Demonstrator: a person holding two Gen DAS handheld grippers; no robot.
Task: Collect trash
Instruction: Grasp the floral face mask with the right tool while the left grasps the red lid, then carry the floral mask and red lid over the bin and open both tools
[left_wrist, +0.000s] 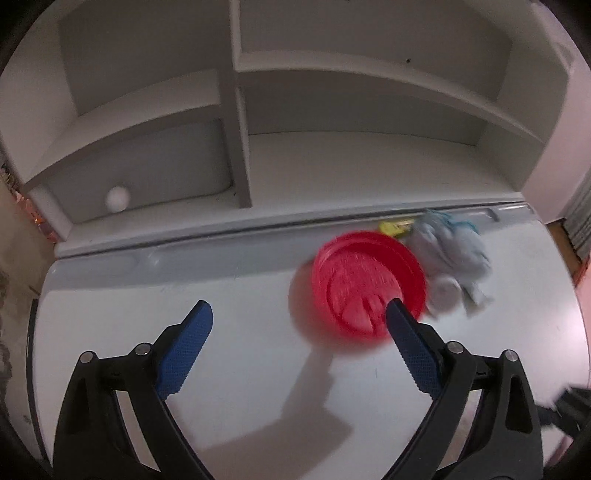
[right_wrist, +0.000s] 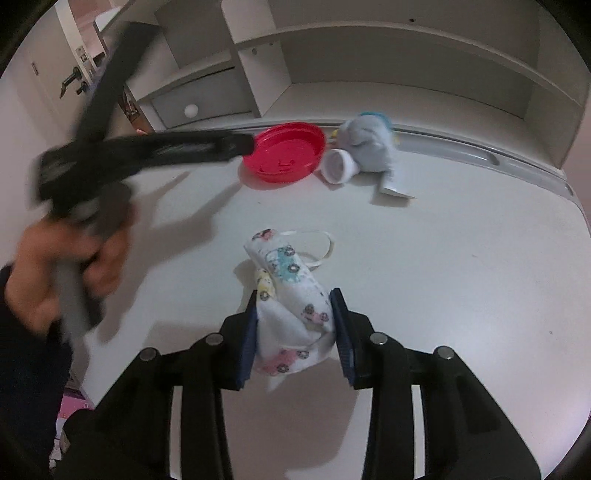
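Left wrist view: the left gripper (left_wrist: 299, 312) hangs over a white desk (left_wrist: 240, 295), its jaws wide with nothing between them. The right blue fingertip overlaps the near rim of one red lid (left_wrist: 367, 284); whether it touches is unclear, since the lid is blurred. Behind the lid, against the raised grey lip at the desk's back edge, lie one crumpled pale cloth (left_wrist: 454, 258) and one small yellow scrap (left_wrist: 393, 227). The desk left of the lid and under the jaws is bare and wide. Beyond the lip rises a white hutch (left_wrist: 240, 147) with one drawer knob (left_wrist: 117, 198) at lower left. The desk's left edge drops to the floor.

Right wrist view: the right gripper (right_wrist: 293, 326) has its jaws drawn in narrow, its pads pressing both sides of one crumpled mask (right_wrist: 291, 306) printed with cars; one strap loop trails on the desk (right_wrist: 461, 258) beyond it. The desk right of the mask is open to its curved edge. Farther back sit the lid (right_wrist: 284, 151), one white cup (right_wrist: 338, 166) on its side, and the cloth (right_wrist: 369, 144), all near the back lip. At left a blurred hand (right_wrist: 55, 266) holds the left gripper (right_wrist: 243, 144), which reaches toward the lid.
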